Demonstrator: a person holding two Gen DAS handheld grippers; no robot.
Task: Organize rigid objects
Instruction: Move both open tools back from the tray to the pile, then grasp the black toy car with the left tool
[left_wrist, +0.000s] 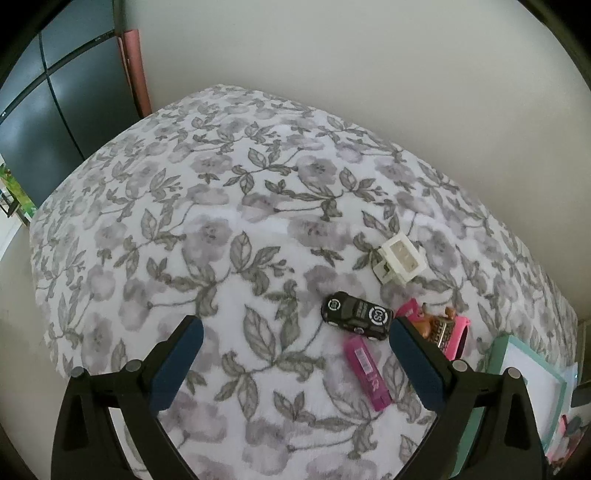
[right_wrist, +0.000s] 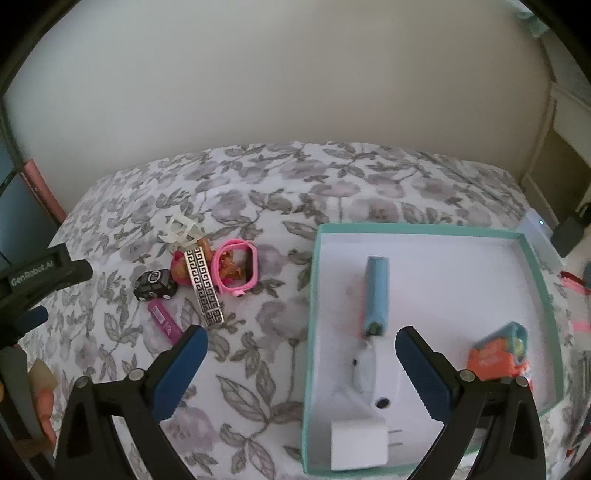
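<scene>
On the floral bedspread lie a black toy car (left_wrist: 356, 315) (right_wrist: 154, 284), a magenta stick (left_wrist: 366, 373) (right_wrist: 165, 321), a white plastic clip piece (left_wrist: 397, 260) (right_wrist: 180, 229), a pink square frame (right_wrist: 236, 268) (left_wrist: 458, 338) and a silver patterned bar (right_wrist: 204, 286). A teal box (right_wrist: 417, 229) holds a blue tube (right_wrist: 376, 295), a white charger (right_wrist: 360, 443), a white device (right_wrist: 373, 373) and an orange toy (right_wrist: 496, 356). My left gripper (left_wrist: 295, 332) is open, just left of the car. My right gripper (right_wrist: 301, 339) is open over the box's left wall.
The bed meets a pale wall behind. A dark cabinet (left_wrist: 33, 110) stands at the far left. The teal box (left_wrist: 524, 380) shows at the right edge of the left wrist view. The left gripper's body (right_wrist: 33, 280) and a hand (right_wrist: 42, 391) show at left.
</scene>
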